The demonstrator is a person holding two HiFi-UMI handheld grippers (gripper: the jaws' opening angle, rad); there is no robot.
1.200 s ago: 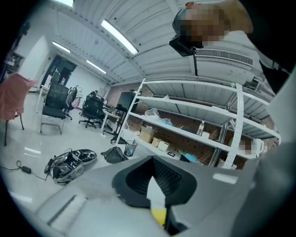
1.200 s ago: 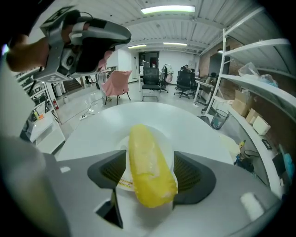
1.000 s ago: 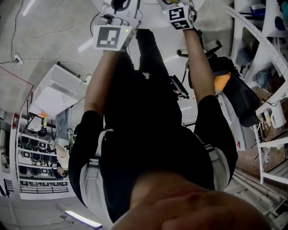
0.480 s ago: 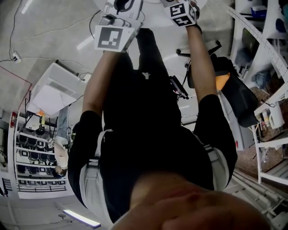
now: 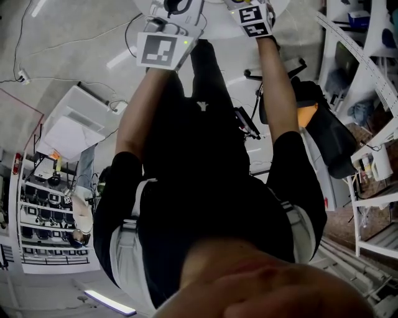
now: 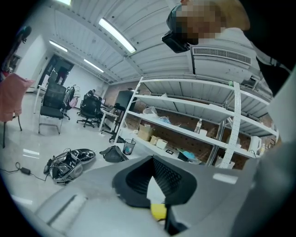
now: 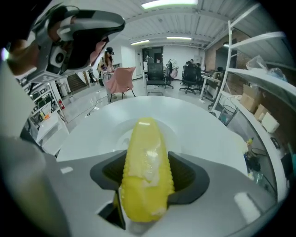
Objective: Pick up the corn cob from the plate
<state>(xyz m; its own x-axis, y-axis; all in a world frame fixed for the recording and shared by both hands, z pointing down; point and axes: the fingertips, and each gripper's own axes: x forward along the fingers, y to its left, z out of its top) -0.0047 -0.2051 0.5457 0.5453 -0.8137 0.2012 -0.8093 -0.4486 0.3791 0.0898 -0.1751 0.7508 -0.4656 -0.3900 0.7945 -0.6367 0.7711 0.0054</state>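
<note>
A yellow corn cob (image 7: pixel 145 171) lies lengthwise between the black pads of my right gripper (image 7: pixel 147 175). The jaws are closing and both pads touch the cob's sides. Its far tip points over a white plate (image 7: pixel 179 132) on a round white table (image 7: pixel 217 139). My left gripper (image 6: pixel 153 178) points out across the room. Its pads meet at the tips and nothing is between them. In the head view only the marker cubes of the left gripper (image 5: pixel 163 49) and right gripper (image 5: pixel 252 15) show at the top edge. Corn and plate are hidden there.
The person's dark-clothed body (image 5: pixel 205 186) fills the middle of the head view. A black and orange bag (image 5: pixel 320 127) and white racks (image 5: pixel 373 155) stand to the right. The left gripper view shows long shelves with boxes (image 6: pixel 185 134), office chairs (image 6: pixel 53 102) and cables on the floor (image 6: pixel 69 162).
In the head view both marker cubes sit slightly higher and further right than a second ago. Nothing else differs.
</note>
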